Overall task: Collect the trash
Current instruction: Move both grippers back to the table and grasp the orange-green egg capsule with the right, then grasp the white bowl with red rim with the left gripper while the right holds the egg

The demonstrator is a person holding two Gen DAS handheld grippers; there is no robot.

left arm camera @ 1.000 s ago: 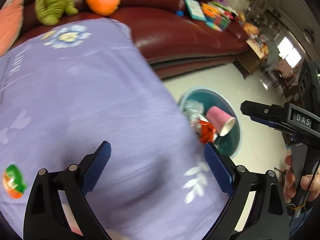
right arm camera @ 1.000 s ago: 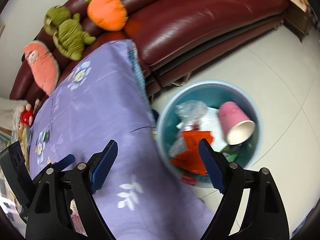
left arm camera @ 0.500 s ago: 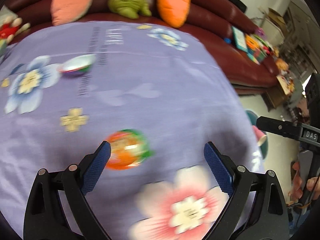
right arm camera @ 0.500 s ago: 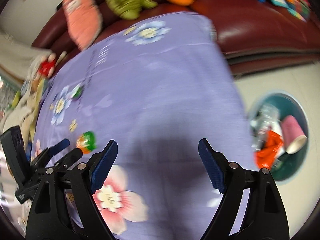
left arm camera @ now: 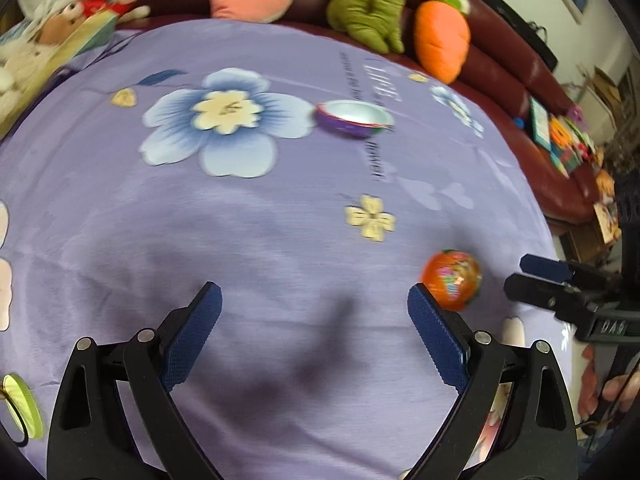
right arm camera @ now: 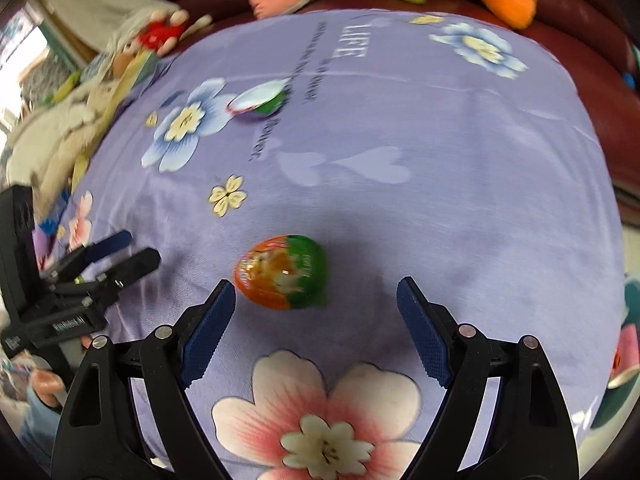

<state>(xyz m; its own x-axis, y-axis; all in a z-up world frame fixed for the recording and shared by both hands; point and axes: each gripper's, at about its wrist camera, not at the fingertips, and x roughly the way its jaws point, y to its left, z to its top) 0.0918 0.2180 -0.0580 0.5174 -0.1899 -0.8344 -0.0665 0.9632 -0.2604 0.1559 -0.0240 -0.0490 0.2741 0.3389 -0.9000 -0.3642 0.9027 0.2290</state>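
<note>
An orange-and-green egg-shaped wrapper lies on the purple flowered cloth, just ahead of my right gripper, nearer its left finger. That gripper is open with nothing in it. The same egg shows in the left wrist view, beside the right finger of my left gripper, which is open over bare cloth. A small purple-and-green cup with a pale inside lies on its side farther back, also seen as the cup in the right wrist view. Each gripper appears at the edge of the other's view.
Plush toys line the dark red sofa behind the cloth. Books and toys sit on the sofa at right. More stuffed toys crowd the left edge. A sliver of the teal bin shows at the far right.
Both grippers have swung from the teal trash bin at the table's side across onto the cloth. The egg wrapper and the cup have come into view. Both stay open.
</note>
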